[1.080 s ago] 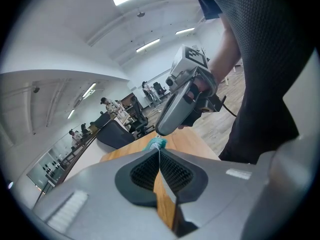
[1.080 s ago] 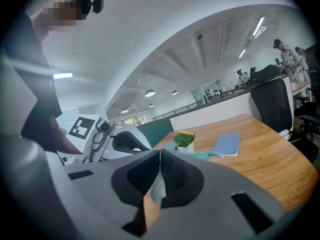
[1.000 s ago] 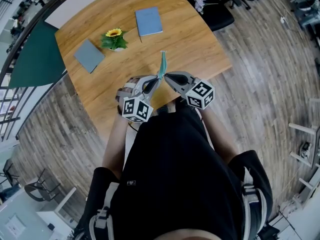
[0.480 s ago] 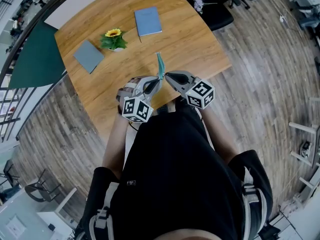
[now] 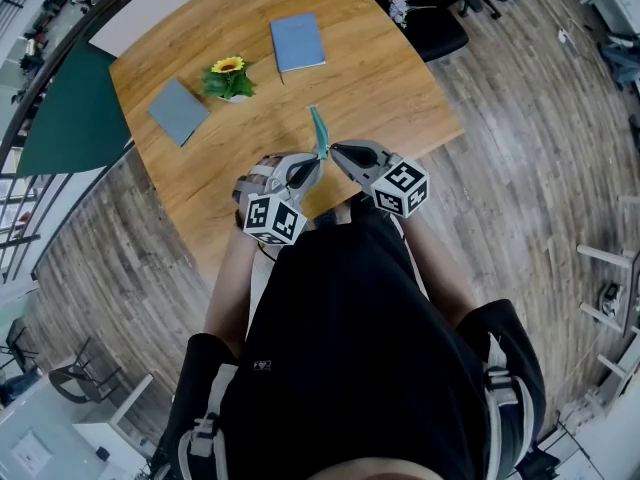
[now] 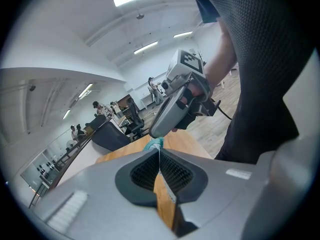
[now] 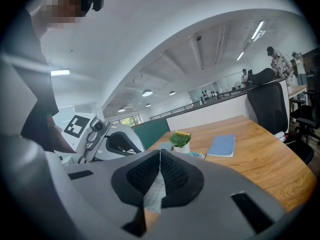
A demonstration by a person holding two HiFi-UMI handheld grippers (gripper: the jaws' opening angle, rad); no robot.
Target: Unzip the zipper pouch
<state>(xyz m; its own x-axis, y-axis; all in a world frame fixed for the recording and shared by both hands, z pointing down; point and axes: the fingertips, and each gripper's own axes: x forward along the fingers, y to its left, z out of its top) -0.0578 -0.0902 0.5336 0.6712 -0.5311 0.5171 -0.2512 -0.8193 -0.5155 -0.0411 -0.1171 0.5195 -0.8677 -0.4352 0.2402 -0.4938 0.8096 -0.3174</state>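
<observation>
A slim teal zipper pouch [image 5: 319, 132] stands edge-up above the wooden table [image 5: 385, 83], held from below by both grippers. My left gripper [image 5: 315, 161] comes in from the left, its jaws closed on the pouch's lower end; in the left gripper view a bit of teal fabric [image 6: 154, 144] shows at the closed tips [image 6: 159, 149]. My right gripper [image 5: 333, 150] meets it from the right. In the right gripper view its jaws [image 7: 160, 152] are closed with pale patterned cloth [image 7: 155, 191] pinched between the pads. The zipper itself is not visible.
On the table lie a blue notebook [image 5: 297, 42], a grey notebook [image 5: 178, 110] and a small potted sunflower [image 5: 228, 78]. A black chair [image 5: 432, 20] stands at the table's far right. The table's near edge runs just under the grippers.
The pouch's free upper end has leaned slightly to the left. Both grippers stay where they were, still closed.
</observation>
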